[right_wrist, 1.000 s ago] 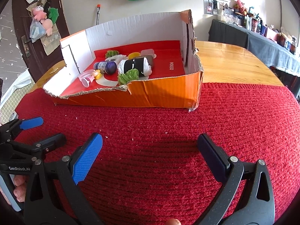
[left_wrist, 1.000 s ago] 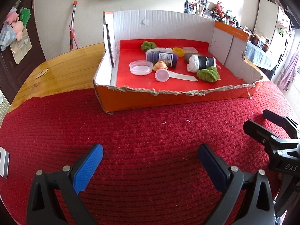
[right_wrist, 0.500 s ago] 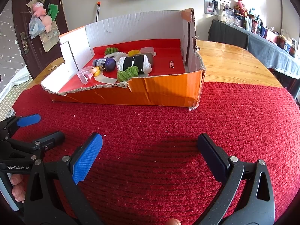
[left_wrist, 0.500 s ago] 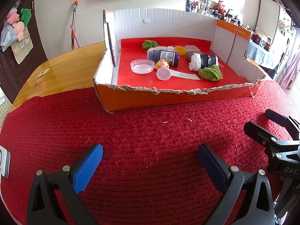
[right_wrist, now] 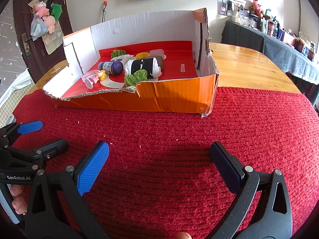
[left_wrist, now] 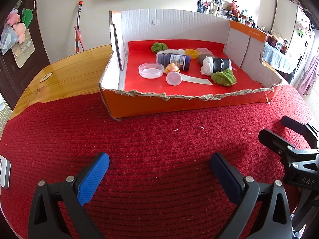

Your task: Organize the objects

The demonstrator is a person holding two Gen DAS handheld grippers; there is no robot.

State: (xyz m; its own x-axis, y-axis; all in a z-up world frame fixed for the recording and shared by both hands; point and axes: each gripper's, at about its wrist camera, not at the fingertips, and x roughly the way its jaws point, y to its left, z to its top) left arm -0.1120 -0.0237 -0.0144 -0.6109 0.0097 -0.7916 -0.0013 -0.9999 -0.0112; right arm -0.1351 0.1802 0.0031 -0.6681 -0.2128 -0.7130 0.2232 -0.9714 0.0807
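Observation:
An orange cardboard box (left_wrist: 179, 105) with a red floor stands on the red mat; it also shows in the right wrist view (right_wrist: 175, 97). Inside lie a purple bottle (left_wrist: 173, 59), a clear round lid (left_wrist: 151, 70), a pink cap (left_wrist: 173, 79), a small yellow-pink toy (left_wrist: 171, 67), a black-and-white roll (left_wrist: 216, 65), two green yarn tufts (left_wrist: 223, 77), a yellow lid (left_wrist: 191, 53). My left gripper (left_wrist: 159, 171) is open and empty over the mat, well short of the box. My right gripper (right_wrist: 159, 161) is open and empty, beside it.
The red knitted mat (left_wrist: 159, 139) covers the near part of a wooden table (left_wrist: 65, 71). The right gripper shows at the right edge of the left wrist view (left_wrist: 295, 149). The left gripper shows at the left in the right wrist view (right_wrist: 30, 141). A white device (left_wrist: 4, 171) lies at the mat's left edge.
Both grippers have shifted slightly, so the box sits a little differently in each view. Both stay open and empty. Nothing in the box has moved.

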